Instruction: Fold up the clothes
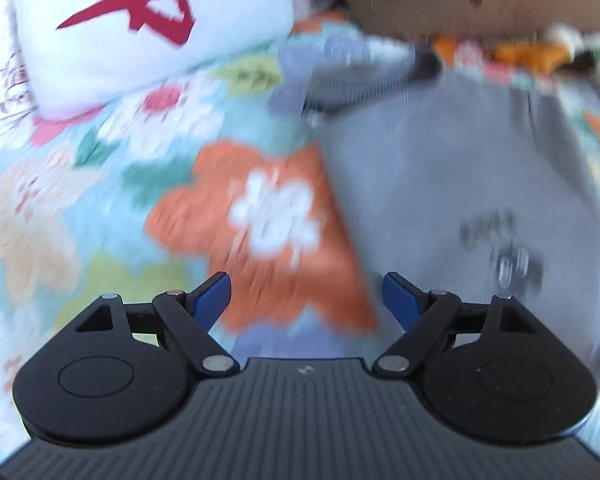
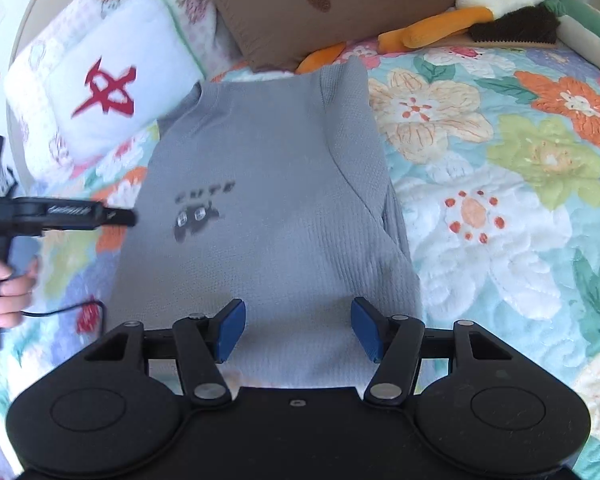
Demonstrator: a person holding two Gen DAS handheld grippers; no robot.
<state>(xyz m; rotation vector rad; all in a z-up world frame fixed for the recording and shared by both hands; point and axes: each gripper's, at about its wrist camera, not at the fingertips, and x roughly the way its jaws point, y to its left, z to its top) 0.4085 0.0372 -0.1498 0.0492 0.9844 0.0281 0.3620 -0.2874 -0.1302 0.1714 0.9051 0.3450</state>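
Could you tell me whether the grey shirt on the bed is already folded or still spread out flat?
Partly folded. In the right wrist view the grey shirt lies as a narrow panel on the floral bedspread, with a sleeve layer doubled over its right side. No gripper holds it.

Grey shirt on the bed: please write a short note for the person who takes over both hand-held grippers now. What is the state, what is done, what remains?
Left hand-held gripper: open, empty, over the flowered quilt just left of the shirt.
Right hand-held gripper: open, empty, above the near edge of the grey shirt.
Shirt: lies flat on the quilt, print side up, collar toward the pillows. Its right side and sleeve appear already folded inward; the left side I cannot judge.
Nearby: white pillow with red mark at the far left, brown cushion behind the collar.
Left to do: probably fold bottom up to the collar, then smooth.
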